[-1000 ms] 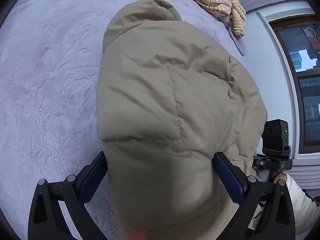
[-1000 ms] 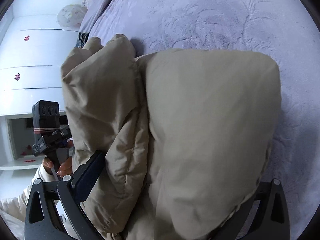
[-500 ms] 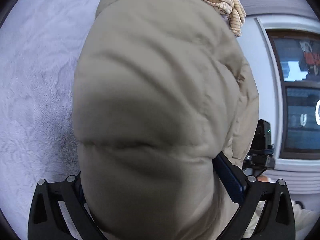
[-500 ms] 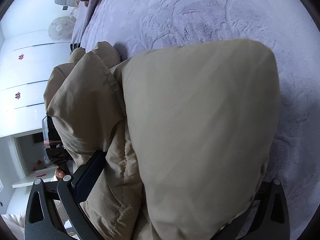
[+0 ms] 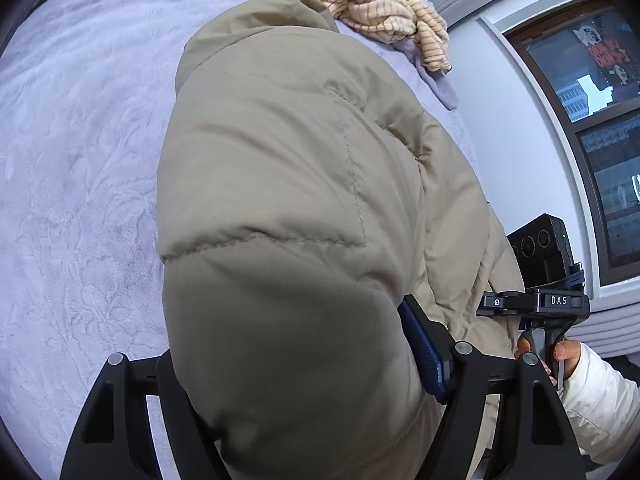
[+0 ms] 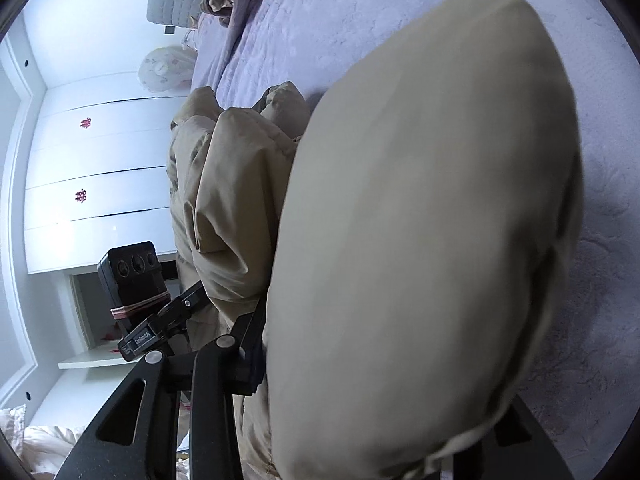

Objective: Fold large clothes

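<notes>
The puffy beige jacket (image 5: 304, 216) lies bunched on the lilac bedspread (image 5: 76, 152), filling both wrist views. The left gripper (image 5: 288, 364) has a thick fold between its closing jaws — the blue pad (image 5: 424, 356) at 4 o'clock presses into the fabric. The right gripper (image 6: 384, 360) is closing on another padded fold. A striped garment (image 5: 372, 4) lies at 12 o'clock, a window (image 5: 592, 120) at 2.

Left wrist view: close, angled down over puffer jacket (image 5: 304, 208) toward window (image 5: 592, 120). Right wrist view: close, facing wardrobe (image 6: 100, 168). Shared: jacket, bedspread (image 5: 80, 160).
</notes>
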The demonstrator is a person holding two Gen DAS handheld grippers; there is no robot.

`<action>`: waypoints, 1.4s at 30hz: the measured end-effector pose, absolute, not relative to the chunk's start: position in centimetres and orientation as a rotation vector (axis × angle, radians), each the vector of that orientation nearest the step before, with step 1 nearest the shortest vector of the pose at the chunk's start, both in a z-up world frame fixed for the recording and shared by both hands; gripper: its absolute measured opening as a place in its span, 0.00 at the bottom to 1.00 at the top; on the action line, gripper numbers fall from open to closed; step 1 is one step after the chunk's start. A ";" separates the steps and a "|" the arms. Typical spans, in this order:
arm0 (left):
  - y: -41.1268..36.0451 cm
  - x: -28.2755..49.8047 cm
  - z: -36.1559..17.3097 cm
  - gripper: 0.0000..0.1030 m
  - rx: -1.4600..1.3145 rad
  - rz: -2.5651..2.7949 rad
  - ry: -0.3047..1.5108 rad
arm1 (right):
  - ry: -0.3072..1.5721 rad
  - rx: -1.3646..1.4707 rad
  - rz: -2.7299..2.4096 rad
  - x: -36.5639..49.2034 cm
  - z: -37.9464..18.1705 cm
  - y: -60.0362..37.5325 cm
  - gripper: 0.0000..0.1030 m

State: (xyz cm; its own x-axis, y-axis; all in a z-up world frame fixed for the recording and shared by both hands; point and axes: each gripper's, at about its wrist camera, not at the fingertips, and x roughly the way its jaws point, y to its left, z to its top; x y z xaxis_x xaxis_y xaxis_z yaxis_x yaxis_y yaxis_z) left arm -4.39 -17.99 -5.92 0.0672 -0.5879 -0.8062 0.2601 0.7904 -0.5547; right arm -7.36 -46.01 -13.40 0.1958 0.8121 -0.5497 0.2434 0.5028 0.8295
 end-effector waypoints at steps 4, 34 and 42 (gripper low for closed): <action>-15.6 -3.1 -4.4 0.75 -0.305 -0.663 1.324 | 1.324 1.005 0.523 -5.8 -12.1 -43.7 0.41; 7.8 10.8 -6.4 0.76 -0.194 -0.279 1.111 | 1.192 0.602 0.050 2.1 -5.7 -32.5 0.37; 1.3 14.3 -9.3 0.76 -0.092 -0.266 1.157 | 1.200 0.381 0.224 7.5 -6.7 -21.4 0.25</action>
State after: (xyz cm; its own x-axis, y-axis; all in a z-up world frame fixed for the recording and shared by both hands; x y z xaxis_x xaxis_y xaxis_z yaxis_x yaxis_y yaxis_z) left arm 14.29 1.35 -9.33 0.3750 -0.2547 -0.8913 0.1604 0.9648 -0.2082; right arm 7.55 -21.39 -6.71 0.3509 0.3667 -0.8616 0.0315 0.9150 0.4023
